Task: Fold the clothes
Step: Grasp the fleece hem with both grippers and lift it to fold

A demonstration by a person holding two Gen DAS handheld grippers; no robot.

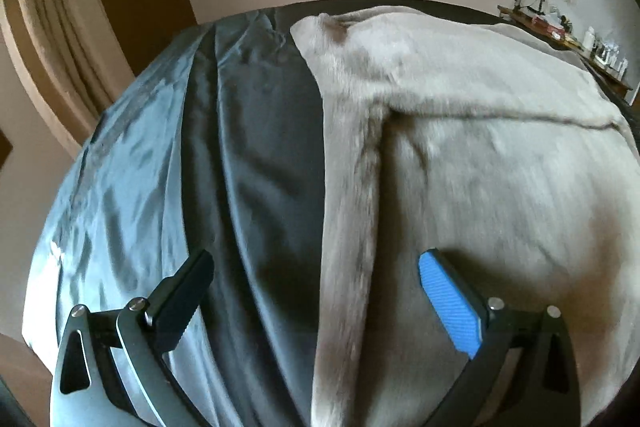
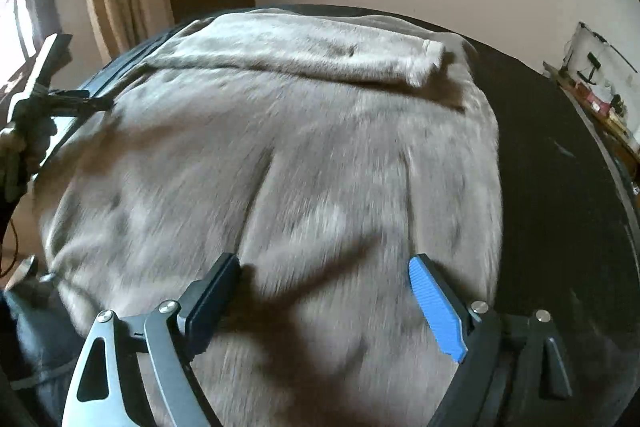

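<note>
1. The grey fleece garment (image 2: 280, 155) lies spread on a dark-covered bed (image 2: 560, 155). One sleeve (image 2: 304, 47) is already folded across its far part, the cuff towards the garment's right edge.
2. The right gripper (image 2: 324, 291) hangs above the near part of the garment, jaws spread wide and nothing between them. The fabric is below, not pinched.
3. The left gripper (image 1: 316, 295) hovers at the garment's left edge (image 1: 344, 187), straddling it — jaws wide, holding nothing. Beyond that edge lies shiny blue-grey cloth (image 1: 132, 187).
4. The step in hand looks like reaching for the near hem to begin the next fold. To do it well, each gripper should come down at its own side of the garment, level with the other.
5. Pinch only the grey layers — at the left edge the blue-grey cloth sits just beside it and could be caught too.
6. Thick pile slips, so bite deep before lifting, then carry both corners evenly towards the folded sleeve.
</note>
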